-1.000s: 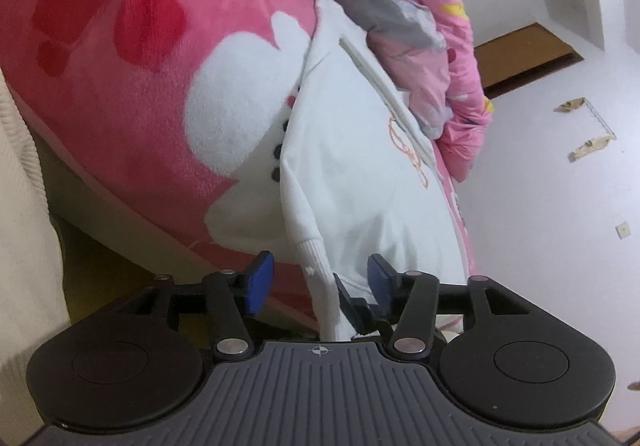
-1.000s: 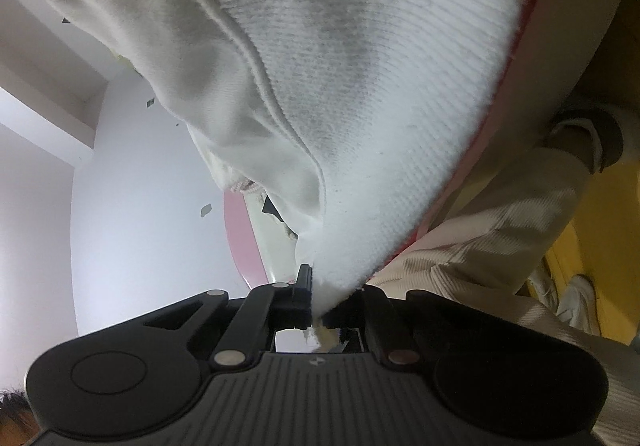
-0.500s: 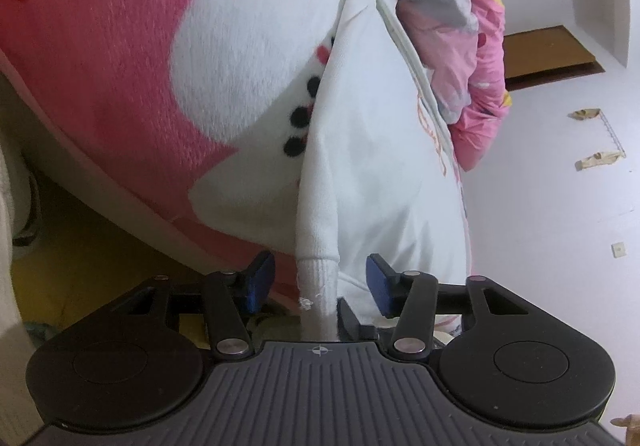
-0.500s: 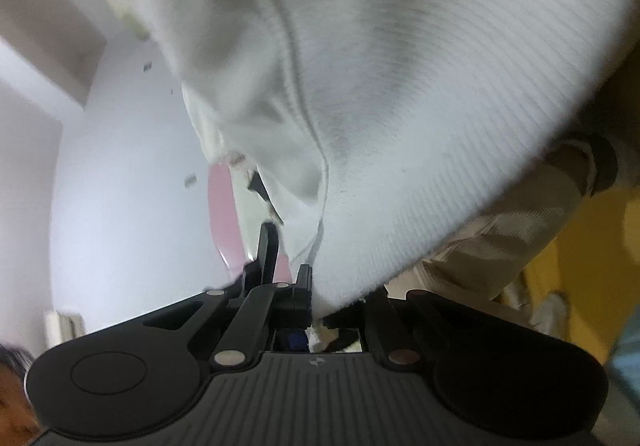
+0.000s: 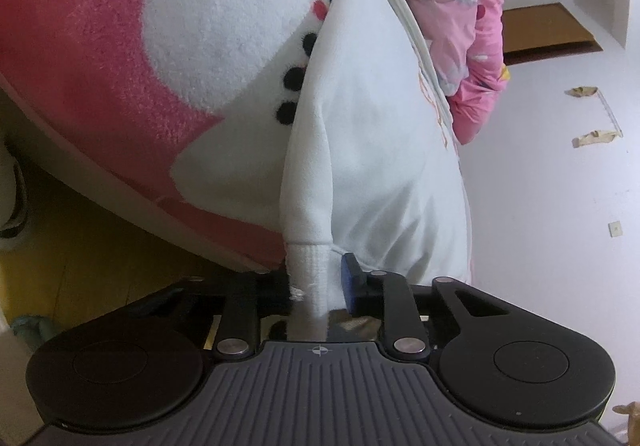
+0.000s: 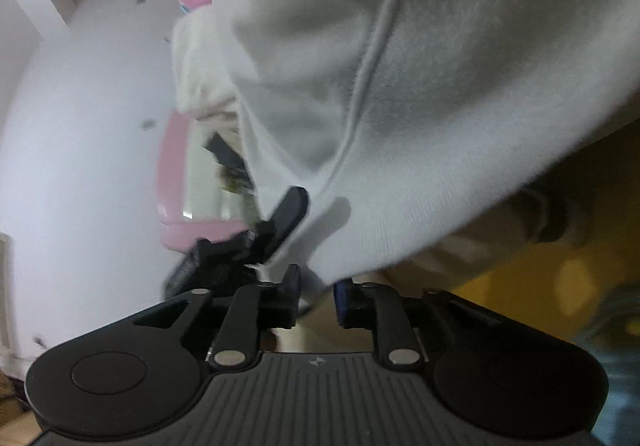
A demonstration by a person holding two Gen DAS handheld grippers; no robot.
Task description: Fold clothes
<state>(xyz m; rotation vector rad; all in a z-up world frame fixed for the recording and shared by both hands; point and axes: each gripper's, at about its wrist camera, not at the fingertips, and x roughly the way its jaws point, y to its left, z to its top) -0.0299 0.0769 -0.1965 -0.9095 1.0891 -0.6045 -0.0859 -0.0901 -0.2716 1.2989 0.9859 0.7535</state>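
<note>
Bed [image 5: 100,174] with a pale edge, covered by a plush pink blanket [image 5: 80,46] bearing a large white figure with black dots. A white sweatshirt [image 5: 372,150] lies directly on the blanket, its body spread toward the bed's edge and one sleeve running down over it, ending in a ribbed cuff [image 5: 310,270]. Beyond the sweatshirt, a bunched pink quilt [image 5: 476,26] with grey patches rests on the bed. Below the bed's edge lies a yellow floor [image 5: 72,262].

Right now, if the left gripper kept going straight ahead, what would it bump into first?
Probably the white sweatshirt: the left gripper is closing on its ribbed cuff, and the pink blanket lies behind.
</note>
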